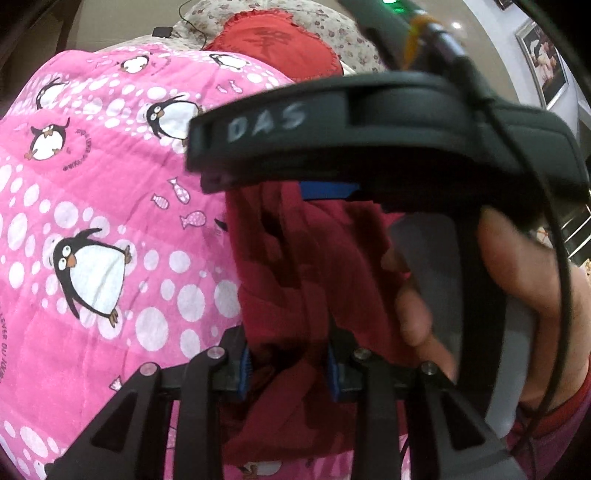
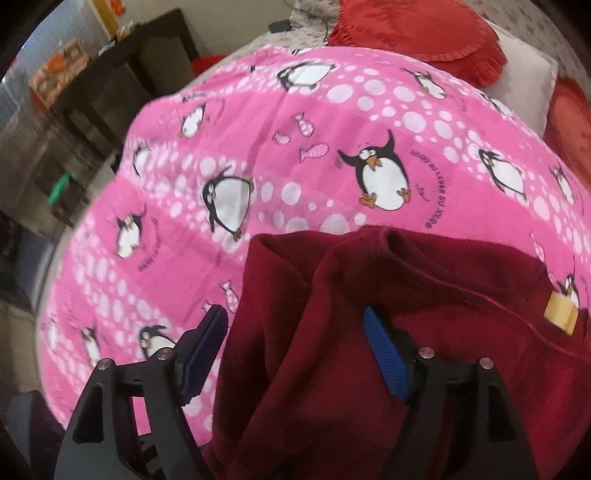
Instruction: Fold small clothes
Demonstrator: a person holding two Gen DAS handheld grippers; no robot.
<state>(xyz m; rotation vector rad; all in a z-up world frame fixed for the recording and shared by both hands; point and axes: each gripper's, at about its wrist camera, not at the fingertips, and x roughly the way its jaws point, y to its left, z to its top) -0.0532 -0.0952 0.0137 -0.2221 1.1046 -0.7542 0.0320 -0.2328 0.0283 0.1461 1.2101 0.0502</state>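
Observation:
A small dark red garment (image 2: 388, 332) with a tan label (image 2: 563, 310) lies bunched on the pink penguin blanket (image 2: 295, 147). My right gripper (image 2: 295, 328) is open, its blue pads either side of a fold of the cloth. In the left wrist view my left gripper (image 1: 288, 360) has its blue pads closed on a hanging bunch of the red garment (image 1: 314, 258). The black body of the right gripper (image 1: 369, 122) and the hand holding it fill the right of that view.
The pink penguin blanket (image 1: 92, 203) covers a bed. Red heart cushions (image 2: 417, 29) and a white pillow (image 2: 528, 85) lie at the far end. A dark shelf unit (image 2: 110, 74) stands left of the bed. A framed picture (image 1: 543, 62) hangs on the wall.

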